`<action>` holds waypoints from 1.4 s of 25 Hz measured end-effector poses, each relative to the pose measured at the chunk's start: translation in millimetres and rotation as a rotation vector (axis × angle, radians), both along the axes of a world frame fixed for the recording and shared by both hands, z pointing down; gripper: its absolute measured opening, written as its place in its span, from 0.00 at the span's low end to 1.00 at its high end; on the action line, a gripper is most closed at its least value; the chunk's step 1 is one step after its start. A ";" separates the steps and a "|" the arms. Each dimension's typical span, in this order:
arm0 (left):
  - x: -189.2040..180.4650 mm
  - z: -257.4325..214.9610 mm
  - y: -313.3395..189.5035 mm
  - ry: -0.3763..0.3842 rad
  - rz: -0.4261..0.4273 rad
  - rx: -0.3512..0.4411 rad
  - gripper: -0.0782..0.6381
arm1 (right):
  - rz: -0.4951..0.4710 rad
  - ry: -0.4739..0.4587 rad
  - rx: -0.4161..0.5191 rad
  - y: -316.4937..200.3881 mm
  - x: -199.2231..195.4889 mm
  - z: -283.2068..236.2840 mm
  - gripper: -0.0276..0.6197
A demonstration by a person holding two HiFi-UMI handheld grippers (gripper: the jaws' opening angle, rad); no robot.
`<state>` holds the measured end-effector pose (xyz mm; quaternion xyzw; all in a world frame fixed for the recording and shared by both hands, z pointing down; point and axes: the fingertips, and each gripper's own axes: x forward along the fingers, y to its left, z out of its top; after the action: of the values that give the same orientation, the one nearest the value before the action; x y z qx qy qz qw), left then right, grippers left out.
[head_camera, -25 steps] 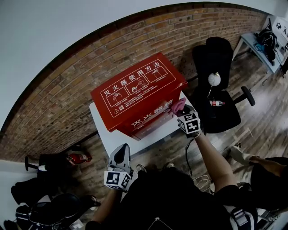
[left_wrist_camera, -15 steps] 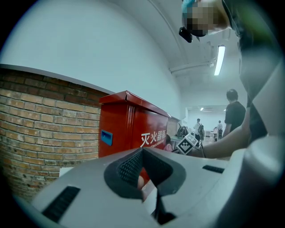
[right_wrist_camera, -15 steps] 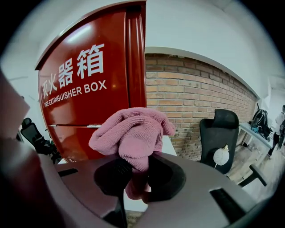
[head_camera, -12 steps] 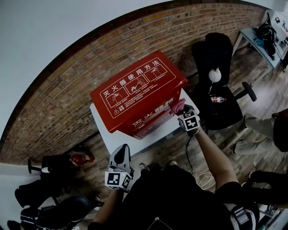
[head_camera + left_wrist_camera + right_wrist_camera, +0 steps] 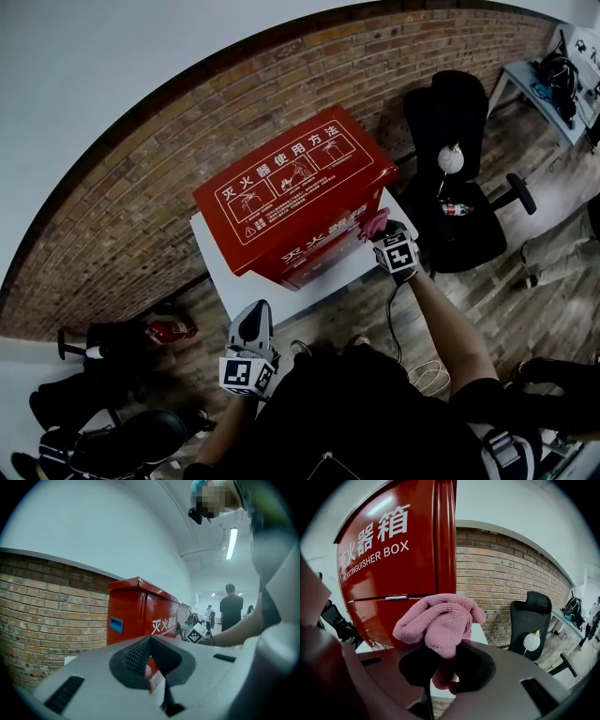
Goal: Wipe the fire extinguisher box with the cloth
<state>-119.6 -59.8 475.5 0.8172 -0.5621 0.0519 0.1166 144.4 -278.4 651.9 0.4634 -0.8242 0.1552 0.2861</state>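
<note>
Change since a second before: a bystander at the right was carried from the near right floor to the right edge of the head view, while the right gripper and the cloth were kept at almost the same spot on the box.
Fire extinguisher box: red, stood upright on a white surface with its back to a brick wall; white instruction drawings were seen on its top and white lettering on its near front face.
Cloth: pink, bunched, held at the right end of the near front face of the box, beside its right front edge; whether it pressed on the face could not be made out.
Right gripper: its fingers were clamped on the lower part of the cloth, the rest being bulged out above them toward the box.
Left gripper: held low at the near left, well apart from the box and nearer than the surface edge; it was pointed at the left side of the box.
Left gripper fingers: brought together, with nothing held between them.
Chair: black, stood to the right of the surface, against the wall.
</note>
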 end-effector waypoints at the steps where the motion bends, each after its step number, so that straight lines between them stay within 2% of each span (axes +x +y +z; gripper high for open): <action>1: -1.0 -0.6 -0.5 0.004 0.002 0.016 0.14 | 0.006 0.005 -0.005 0.2 0.8 2.0 0.16; 4: -3.4 -1.2 -1.4 0.009 0.005 0.032 0.14 | 0.013 0.007 -0.006 0.4 -0.4 2.7 0.16; 10: -7.1 0.3 0.5 -0.002 0.016 0.017 0.14 | 0.007 0.001 0.000 3.1 -7.3 3.2 0.16; 13: -12.3 2.5 1.4 -0.003 0.025 0.041 0.14 | 0.005 0.003 -0.007 6.5 -11.5 3.2 0.16; 35: -36.2 4.4 11.3 0.019 0.039 0.016 0.14 | -0.008 0.011 -0.020 28.5 -45.8 -5.8 0.16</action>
<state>-155.8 -48.5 479.8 0.8294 -0.5452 0.0416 0.1143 98.6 -249.8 646.1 0.4580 -0.8229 0.1595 0.2960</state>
